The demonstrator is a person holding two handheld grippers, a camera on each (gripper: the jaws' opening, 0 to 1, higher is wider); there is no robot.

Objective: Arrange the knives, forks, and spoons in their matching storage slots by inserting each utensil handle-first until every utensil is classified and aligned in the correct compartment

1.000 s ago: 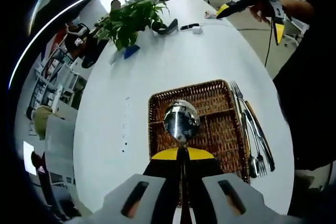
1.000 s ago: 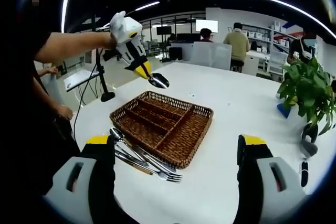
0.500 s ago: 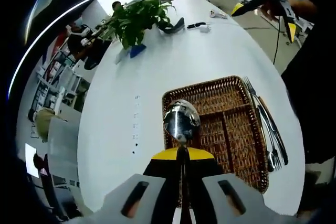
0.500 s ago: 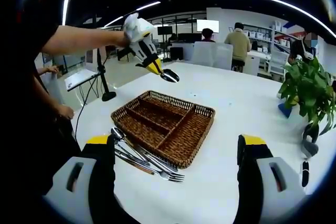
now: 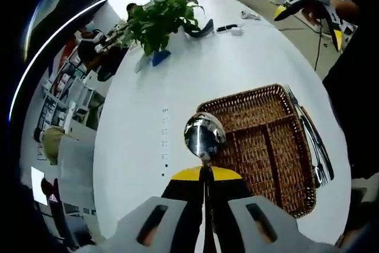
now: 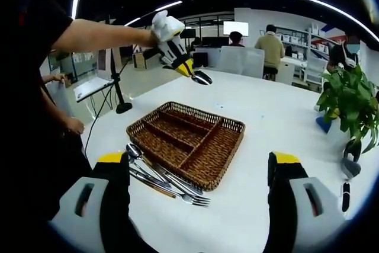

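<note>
Potted plant (image 5: 155,23) on white table (image 5: 195,75), people seated beyond

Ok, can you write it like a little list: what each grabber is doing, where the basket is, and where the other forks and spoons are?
left gripper: shut on the spoon, bowl end sticking out, held up above the table
right gripper: open, holding nothing
basket: brown wicker tray on the white table, compartments look empty
loose cutlery: forks, spoons and knives lying in a pile on the table along one long side of the basket
plant: green, leafy, farther along the table
</note>
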